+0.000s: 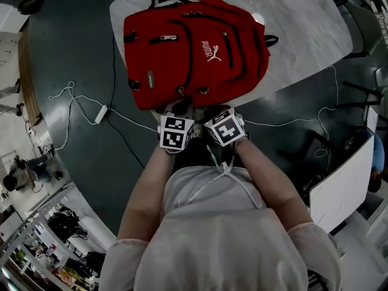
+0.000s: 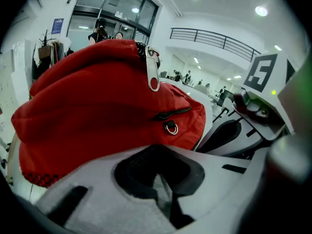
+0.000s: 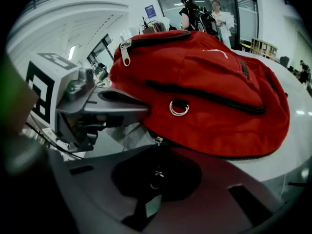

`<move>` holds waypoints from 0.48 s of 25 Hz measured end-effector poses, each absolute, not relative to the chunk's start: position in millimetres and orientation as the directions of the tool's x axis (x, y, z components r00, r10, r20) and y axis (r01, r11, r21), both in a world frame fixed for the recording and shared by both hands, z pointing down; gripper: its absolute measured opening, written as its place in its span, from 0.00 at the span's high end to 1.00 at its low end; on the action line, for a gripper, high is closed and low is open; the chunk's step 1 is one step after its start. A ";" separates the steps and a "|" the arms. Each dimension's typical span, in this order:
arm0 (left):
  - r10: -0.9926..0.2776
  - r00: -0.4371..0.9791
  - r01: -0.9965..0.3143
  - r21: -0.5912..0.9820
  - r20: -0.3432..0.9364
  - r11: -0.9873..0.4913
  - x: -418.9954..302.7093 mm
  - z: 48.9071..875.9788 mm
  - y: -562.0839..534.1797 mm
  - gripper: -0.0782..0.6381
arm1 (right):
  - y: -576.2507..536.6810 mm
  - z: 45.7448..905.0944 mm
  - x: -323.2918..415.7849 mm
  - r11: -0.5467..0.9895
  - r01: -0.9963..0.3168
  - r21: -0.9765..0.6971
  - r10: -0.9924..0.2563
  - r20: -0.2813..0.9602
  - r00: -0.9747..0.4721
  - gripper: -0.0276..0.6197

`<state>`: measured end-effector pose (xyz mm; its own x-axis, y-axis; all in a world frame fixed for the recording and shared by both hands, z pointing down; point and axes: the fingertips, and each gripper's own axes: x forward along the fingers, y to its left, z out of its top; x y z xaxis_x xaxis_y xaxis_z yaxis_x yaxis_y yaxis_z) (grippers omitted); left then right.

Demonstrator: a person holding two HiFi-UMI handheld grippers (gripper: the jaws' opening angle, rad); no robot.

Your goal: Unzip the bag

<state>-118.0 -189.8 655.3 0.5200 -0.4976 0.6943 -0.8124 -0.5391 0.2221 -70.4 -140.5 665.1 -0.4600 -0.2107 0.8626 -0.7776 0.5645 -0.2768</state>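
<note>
Bag (image 1: 194,53): red, laid flat on table (image 1: 303,17), base towards the person; visible zips closed.
Left gripper (image 2: 161,179): jaws pressed together, nothing held, just beside the bag's near edge.
Right gripper (image 3: 153,179): jaws closed, apparently on a small zip pull (image 3: 155,172) at the bag's base.
Step judged: pull gripped, zip not yet drawn.
Next: bag to be steadied, pull drawn along its track.

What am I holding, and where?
The right gripper pinches a zipper pull at the near edge of the red backpack. The left gripper is shut on nothing visible.
</note>
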 end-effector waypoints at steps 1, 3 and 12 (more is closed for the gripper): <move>-0.510 0.505 -0.822 0.208 0.697 -0.530 -118.3 655.1 -189.7 0.86 | -140.3 664.7 -68.1 0.570 -0.771 -0.283 -0.204 0.861 -0.466 0.91; -0.527 0.480 -0.838 0.189 0.701 -0.513 -117.6 654.4 -190.1 0.86 | -140.1 663.7 -62.5 0.575 -0.763 -0.295 -0.196 0.856 -0.478 0.91; -0.582 0.370 -0.883 0.080 0.724 -0.462 -118.0 656.7 -189.0 0.86 | -142.5 666.8 -29.4 0.619 -0.729 -0.292 -0.177 0.853 -0.492 0.91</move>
<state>-118.0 -189.0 656.7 0.3701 -0.5824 0.7238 -0.8832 -0.4621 0.0797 -29.4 -142.5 666.8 -0.4916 -0.1769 0.8527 -0.7289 0.6193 -0.2918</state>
